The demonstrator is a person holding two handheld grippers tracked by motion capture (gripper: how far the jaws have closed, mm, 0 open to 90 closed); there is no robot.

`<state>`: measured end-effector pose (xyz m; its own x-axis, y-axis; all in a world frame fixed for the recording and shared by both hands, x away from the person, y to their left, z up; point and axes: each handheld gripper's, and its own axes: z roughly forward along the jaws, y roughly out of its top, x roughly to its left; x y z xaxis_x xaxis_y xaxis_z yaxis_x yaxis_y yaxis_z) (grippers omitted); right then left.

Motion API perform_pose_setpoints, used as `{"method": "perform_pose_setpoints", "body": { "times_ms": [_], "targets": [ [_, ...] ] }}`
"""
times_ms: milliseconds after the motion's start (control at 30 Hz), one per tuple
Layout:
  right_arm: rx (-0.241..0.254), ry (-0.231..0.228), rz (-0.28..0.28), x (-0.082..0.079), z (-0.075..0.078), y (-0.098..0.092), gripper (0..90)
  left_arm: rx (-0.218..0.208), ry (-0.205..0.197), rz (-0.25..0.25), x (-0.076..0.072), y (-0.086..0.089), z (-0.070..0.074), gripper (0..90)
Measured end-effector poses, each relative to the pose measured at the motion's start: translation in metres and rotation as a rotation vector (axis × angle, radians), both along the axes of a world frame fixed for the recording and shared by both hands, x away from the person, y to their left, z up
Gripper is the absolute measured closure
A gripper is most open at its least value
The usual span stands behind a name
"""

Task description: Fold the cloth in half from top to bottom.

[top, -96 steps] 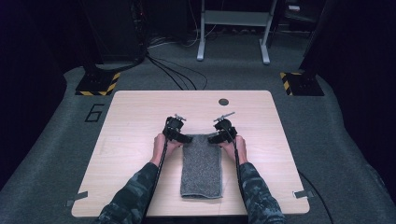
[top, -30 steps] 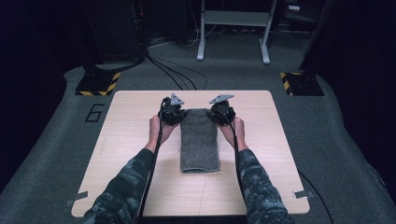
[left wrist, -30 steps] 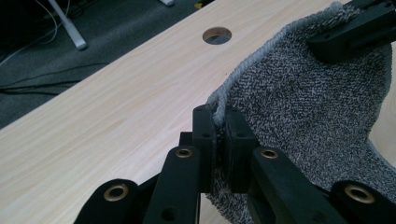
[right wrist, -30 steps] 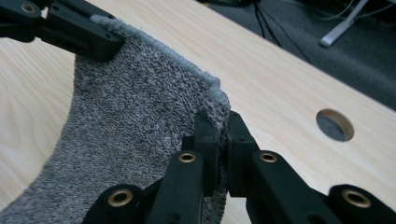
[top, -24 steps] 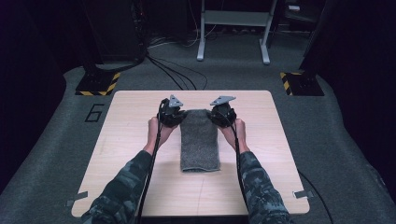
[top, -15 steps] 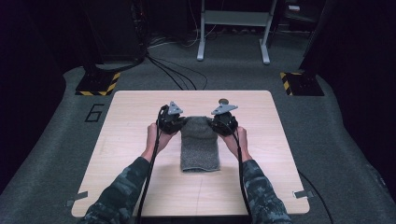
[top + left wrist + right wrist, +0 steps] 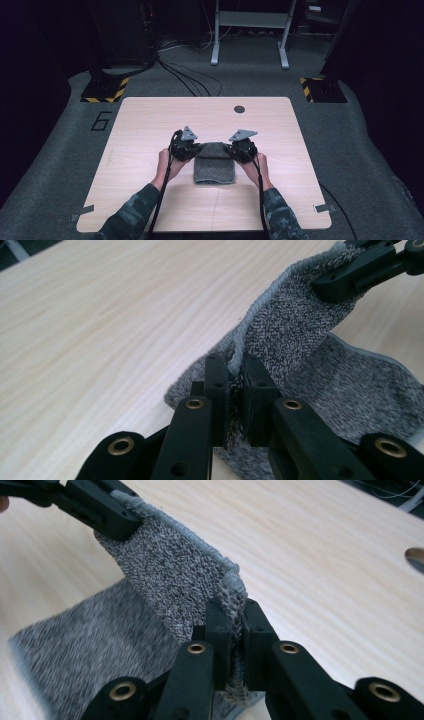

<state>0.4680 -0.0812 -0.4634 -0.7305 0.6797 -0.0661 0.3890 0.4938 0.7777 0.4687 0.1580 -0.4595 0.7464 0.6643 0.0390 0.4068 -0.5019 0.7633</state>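
Here both grippers, left (image 7: 234,390) and right (image 7: 234,630), pinch the nubbly grey towel's (image 7: 215,169) corded hem (folded over).

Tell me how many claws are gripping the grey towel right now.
2. The left claw pinches one corner of the towel, at the person's left; the right claw pinches the other corner of the same lifted edge. None looks hidden.

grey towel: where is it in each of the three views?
High view: grey towel at table centre, between both grippers.
Left gripper view: centre to right, hemmed edge pinched in the jaws.
Right gripper view: left to centre, corner clamped.
Shared landmark: the light wood table.
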Motion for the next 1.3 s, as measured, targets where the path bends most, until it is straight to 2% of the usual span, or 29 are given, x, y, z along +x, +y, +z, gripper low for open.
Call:
{"method": "perform_pose_setpoints", "body": {
  "times_ms": [167, 233, 333, 467, 567, 700, 800, 867, 933, 1000, 1033, 1100, 1167, 1200, 1233, 1267, 1300],
  "targets": [
    [-0.013, 0.03, -0.005, -0.013, -0.012, -0.003, 83.2, 0.01, 0.036, -0.021, -0.009, -0.005, -0.013, 81.5],
    [-0.009, 0.043, -0.003, -0.018, -0.017, -0.006, 82.1, 0.001, 0.057, -0.035, -0.013, -0.004, -0.017, 80.6],
    [-0.007, 0.059, -0.002, -0.023, -0.022, -0.01, 80.2, -0.007, 0.064, -0.035, -0.017, -0.004, -0.022, 79.6],
    [-0.011, 0.077, -0.01, -0.029, -0.022, -0.012, 77.3, -0.019, 0.077, -0.037, -0.022, -0.003, -0.024, 78.2],
    [-0.018, 0.064, -0.001, -0.032, -0.02, -0.014, 75.3, -0.019, 0.077, -0.041, -0.025, -0.001, -0.023, 75.6],
    [-0.014, 0.084, -0.006, -0.043, -0.014, -0.018, 69.5, -0.022, 0.11, -0.057, -0.033, 0.005, -0.023, 68.4],
    [-0.009, 0.079, 0.002, -0.051, -0.012, -0.023, 64.9, -0.028, 0.133, -0.062, -0.041, 0.009, -0.024, 58.0],
    [0.0, 0.098, -0.008, -0.058, -0.011, -0.028, 60.7, -0.041, 0.149, -0.061, -0.047, 0.013, -0.023, 49.4],
    [0.008, 0.102, -0.003, -0.062, -0.01, -0.033, 55.1, -0.058, 0.154, -0.057, -0.053, 0.019, -0.019, 43.9],
    [0.031, 0.111, -0.007, -0.067, -0.007, -0.039, 49.6, -0.082, 0.139, -0.044, -0.058, 0.025, -0.015, 39.1],
    [0.038, 0.11, -0.013, -0.068, -0.005, -0.041, 44.2, -0.083, 0.131, -0.036, -0.059, 0.027, -0.012, 36.4],
    [0.06, 0.118, -0.018, -0.066, -0.001, -0.046, 40.1, -0.106, 0.126, -0.011, -0.055, 0.031, -0.007, 32.9],
    [0.07, 0.113, -0.037, -0.061, 0.002, -0.046, 34.7, -0.102, 0.109, 0.019, -0.046, 0.031, -0.004, 29.7],
    [0.065, 0.12, -0.046, -0.056, 0.003, -0.044, 33.7, -0.102, 0.109, 0.019, -0.046, 0.031, -0.004, 28.5],
    [0.064, 0.129, -0.063, -0.05, 0.002, -0.04, 31.4, -0.084, 0.117, 0.044, -0.034, 0.026, -0.005, 27.2],
    [0.058, 0.132, -0.067, -0.045, 0.0, -0.036, 28.8, -0.06, 0.111, 0.065, -0.028, 0.022, -0.008, 25.6],
    [0.037, 0.144, -0.072, -0.04, -0.003, -0.03, 26.6, -0.053, 0.126, 0.067, -0.024, 0.018, -0.011, 24.2]
  ]
}}
